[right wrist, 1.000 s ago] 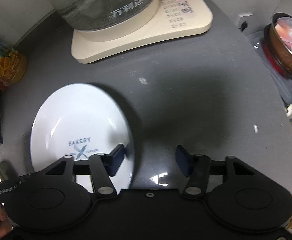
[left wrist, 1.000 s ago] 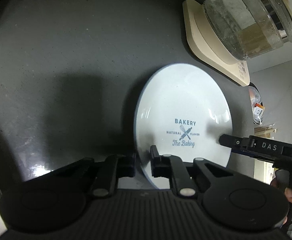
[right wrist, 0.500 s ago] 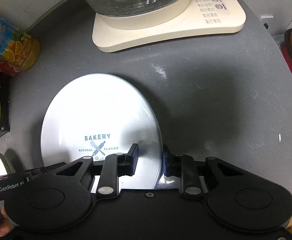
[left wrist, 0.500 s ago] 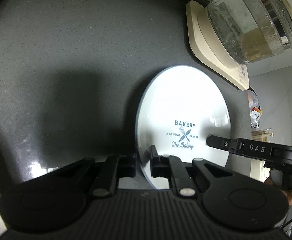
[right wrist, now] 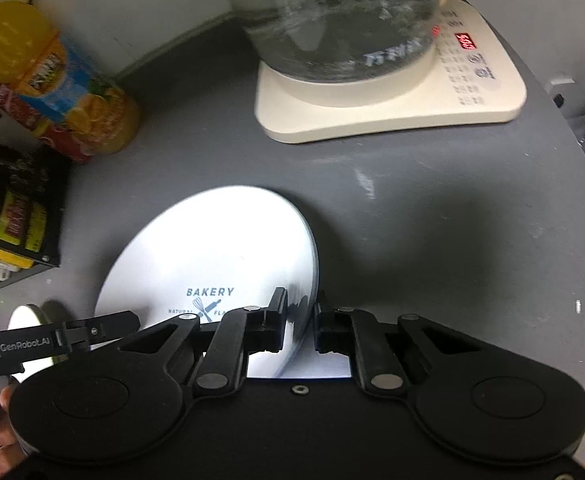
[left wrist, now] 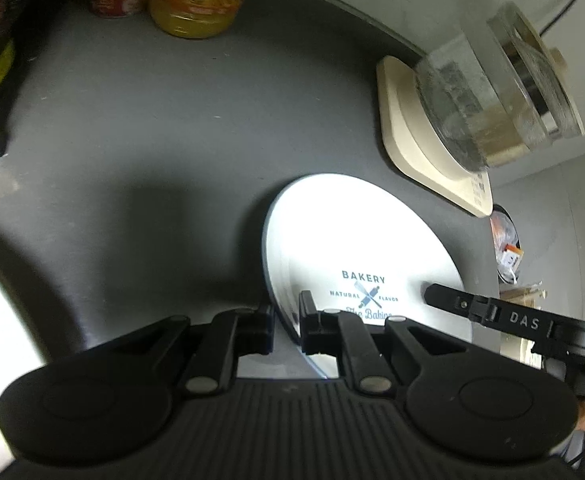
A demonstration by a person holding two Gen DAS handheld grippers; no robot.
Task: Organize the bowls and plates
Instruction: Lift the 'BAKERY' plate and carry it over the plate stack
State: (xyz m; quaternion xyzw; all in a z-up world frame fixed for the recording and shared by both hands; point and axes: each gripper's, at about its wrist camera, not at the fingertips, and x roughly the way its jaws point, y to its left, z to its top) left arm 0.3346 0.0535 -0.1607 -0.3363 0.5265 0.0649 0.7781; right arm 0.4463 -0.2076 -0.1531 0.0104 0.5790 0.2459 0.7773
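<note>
A round white ceramic plate (left wrist: 356,248) printed with a blue "BAKERY" logo sat near the front edge of the dark grey countertop (left wrist: 172,120), apparently tilted or lifted, though whether it cleared the surface could not be told. The left gripper (left wrist: 286,322) had its fingers pinched narrowly on the plate's left rim, and the right gripper (right wrist: 298,326) was clamped the same way on the right rim, so both held one plate between them. Judging from this, the task was at an early stage: the plate was gripped but not stacked or put away. A second white dish (right wrist: 24,316) lay by the left front edge, only partly visible, so at least two pieces were in view and no bowl could be made out. Toward the back right corner stood one glass kettle on a cream base (right wrist: 372,100); at the back left, one orange juice bottle (right wrist: 64,92).
</note>
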